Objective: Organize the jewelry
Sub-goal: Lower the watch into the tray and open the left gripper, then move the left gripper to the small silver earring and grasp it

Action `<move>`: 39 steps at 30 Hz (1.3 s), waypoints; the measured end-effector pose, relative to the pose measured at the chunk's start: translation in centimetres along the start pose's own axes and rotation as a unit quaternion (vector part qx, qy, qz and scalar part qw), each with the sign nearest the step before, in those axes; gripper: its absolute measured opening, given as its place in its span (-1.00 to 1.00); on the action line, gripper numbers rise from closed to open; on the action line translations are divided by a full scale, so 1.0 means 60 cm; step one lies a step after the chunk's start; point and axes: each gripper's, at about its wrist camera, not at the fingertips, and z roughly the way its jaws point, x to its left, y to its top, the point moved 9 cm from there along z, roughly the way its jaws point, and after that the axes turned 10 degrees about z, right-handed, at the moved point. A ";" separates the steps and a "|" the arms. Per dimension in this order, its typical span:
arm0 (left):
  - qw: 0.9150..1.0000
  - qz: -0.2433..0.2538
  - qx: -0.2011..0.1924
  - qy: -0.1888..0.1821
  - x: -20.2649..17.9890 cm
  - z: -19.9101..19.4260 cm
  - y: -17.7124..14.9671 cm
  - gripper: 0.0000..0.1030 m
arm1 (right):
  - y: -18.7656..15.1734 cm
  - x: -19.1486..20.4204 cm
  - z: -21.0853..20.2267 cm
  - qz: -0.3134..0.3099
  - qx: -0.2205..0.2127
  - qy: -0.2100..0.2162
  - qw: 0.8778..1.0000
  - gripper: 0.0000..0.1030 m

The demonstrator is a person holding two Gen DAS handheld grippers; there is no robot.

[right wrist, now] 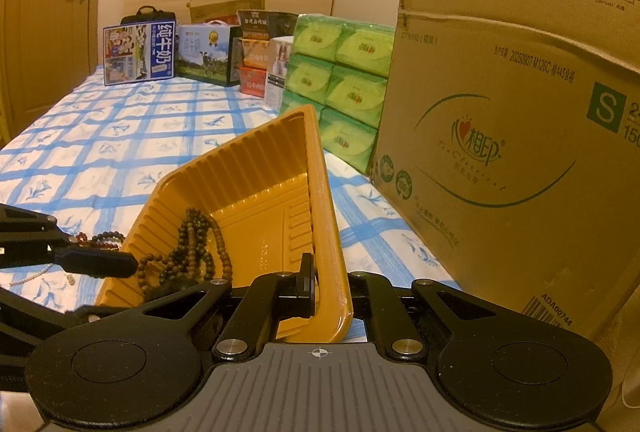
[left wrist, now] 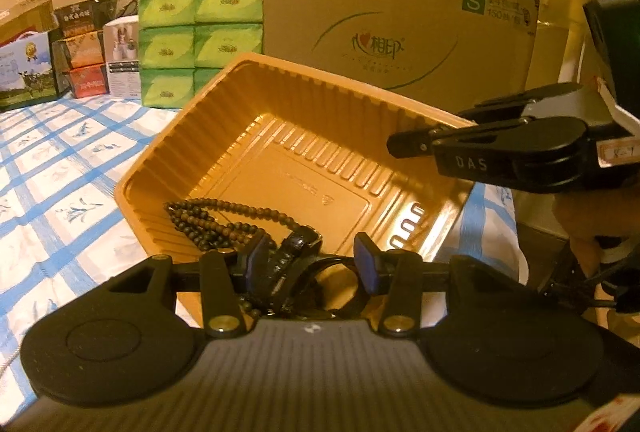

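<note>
The ribbed golden plastic tray [left wrist: 256, 135] sits tilted on the bed's blue-checked white sheet [right wrist: 120, 135], its rim clenched by the right claw [right wrist: 320, 296], beside a large brown cardboard carton [right wrist: 500, 151]. The left claw [left wrist: 310, 264] hangs released over the tray's near end, fingers apart around a black band-like piece [left wrist: 296, 248] that is blurred. Dark brown wooden bead strands [right wrist: 192, 248] lie heaped in the tray's low corner, and another reddish bead strand [right wrist: 100, 238] rests on the sheet outside it.
</note>
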 end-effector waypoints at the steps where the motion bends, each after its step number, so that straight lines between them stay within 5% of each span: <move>1: 1.000 -0.001 -0.001 0.005 0.004 -0.004 0.000 -0.16 | 0.000 0.000 0.000 0.000 0.000 0.000 1.000 -0.89; 10: 0.994 -0.048 0.006 0.094 0.081 -0.060 -0.051 0.00 | -0.001 0.000 0.000 0.000 0.000 0.000 1.000 -0.89; 20: 0.967 -0.093 0.052 0.231 0.188 -0.124 -0.156 0.12 | -0.001 0.000 0.000 0.000 0.000 0.000 1.000 -0.89; 25: 0.963 -0.094 0.071 0.243 0.201 -0.127 -0.185 0.12 | -0.001 0.000 0.000 0.000 0.000 0.000 1.000 -0.89; 39: 0.971 -0.082 0.082 0.209 0.160 -0.054 -0.186 -0.14 | -0.001 0.001 0.000 -0.001 0.000 0.001 1.000 -0.89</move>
